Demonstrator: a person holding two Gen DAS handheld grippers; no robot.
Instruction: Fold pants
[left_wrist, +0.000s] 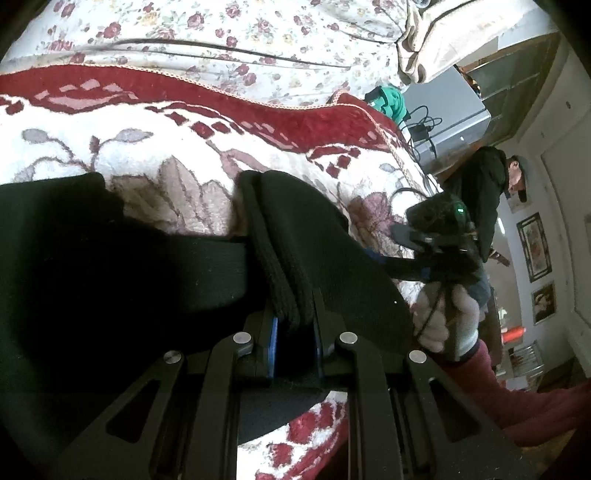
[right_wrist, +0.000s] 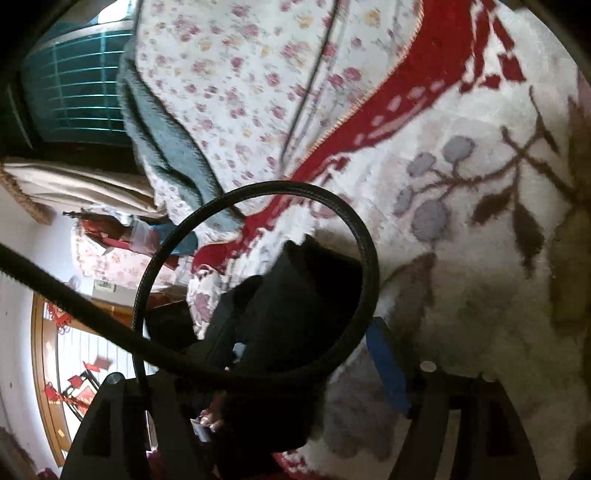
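Black pants lie across the red and white blanket, with a folded, ribbed edge bunched at the middle. My left gripper is shut on that bunched edge, its blue pads pressing the cloth from both sides. To the right, a gloved hand holds my right gripper just past the pants' right edge. In the right wrist view the right gripper stands wide open, one blue pad clear of the dark pants, which lie between the fingers. The other finger is hidden behind cloth and a cable.
A black cable loop hangs across the right wrist view. A floral sheet covers the bed behind the blanket. A person in dark clothes stands beside the bed's right edge, near a grey box with wires.
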